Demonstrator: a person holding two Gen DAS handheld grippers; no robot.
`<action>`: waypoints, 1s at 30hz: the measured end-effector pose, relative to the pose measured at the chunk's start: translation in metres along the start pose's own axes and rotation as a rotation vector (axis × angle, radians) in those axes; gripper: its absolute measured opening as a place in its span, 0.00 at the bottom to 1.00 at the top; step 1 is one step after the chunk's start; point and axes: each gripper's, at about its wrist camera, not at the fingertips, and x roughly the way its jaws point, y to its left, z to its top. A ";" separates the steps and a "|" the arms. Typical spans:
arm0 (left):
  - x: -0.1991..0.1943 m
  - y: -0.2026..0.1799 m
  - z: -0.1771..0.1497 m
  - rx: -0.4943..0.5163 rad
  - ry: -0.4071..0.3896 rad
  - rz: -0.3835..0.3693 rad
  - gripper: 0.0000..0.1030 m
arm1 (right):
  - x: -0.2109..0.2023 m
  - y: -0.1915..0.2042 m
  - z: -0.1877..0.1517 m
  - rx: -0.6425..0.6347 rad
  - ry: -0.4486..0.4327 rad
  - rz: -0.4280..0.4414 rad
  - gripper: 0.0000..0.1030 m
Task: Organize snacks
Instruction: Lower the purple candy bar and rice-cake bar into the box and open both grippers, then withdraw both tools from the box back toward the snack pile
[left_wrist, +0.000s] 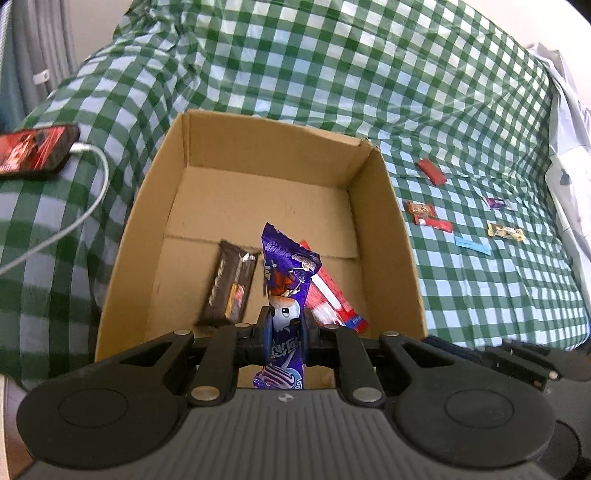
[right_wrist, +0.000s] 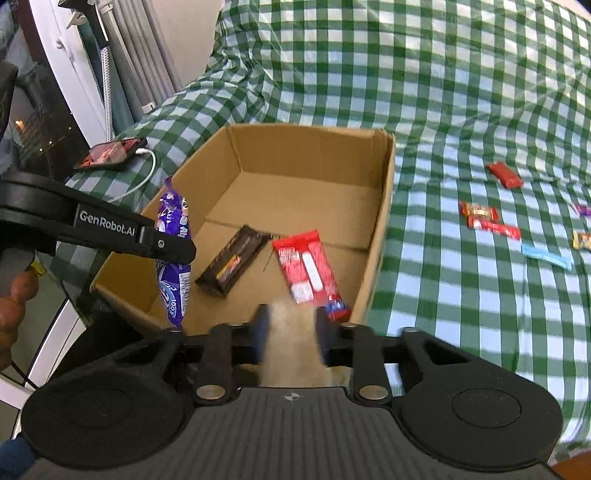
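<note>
My left gripper is shut on a purple snack packet and holds it upright over the near edge of the open cardboard box; the packet also shows in the right wrist view. Inside the box lie a dark brown bar and a red wafer bar. My right gripper is open and empty above the box's near right corner. Several small snacks lie on the checked cloth right of the box, among them a red packet and a blue stick.
The green-checked cloth covers the surface. A phone with a white charging cable lies left of the box. Curtains and a window frame stand at the far left. A person's hand grips the left gripper's handle.
</note>
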 end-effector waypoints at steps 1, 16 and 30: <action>0.006 0.002 0.002 0.017 -0.007 0.010 0.15 | 0.004 0.002 0.004 -0.018 -0.007 -0.001 0.17; 0.044 0.054 0.027 -0.017 -0.017 0.085 1.00 | 0.050 -0.026 0.054 -0.002 -0.085 -0.053 0.31; -0.029 0.028 -0.039 -0.036 0.058 0.079 1.00 | -0.018 0.002 -0.015 0.109 -0.002 -0.011 0.77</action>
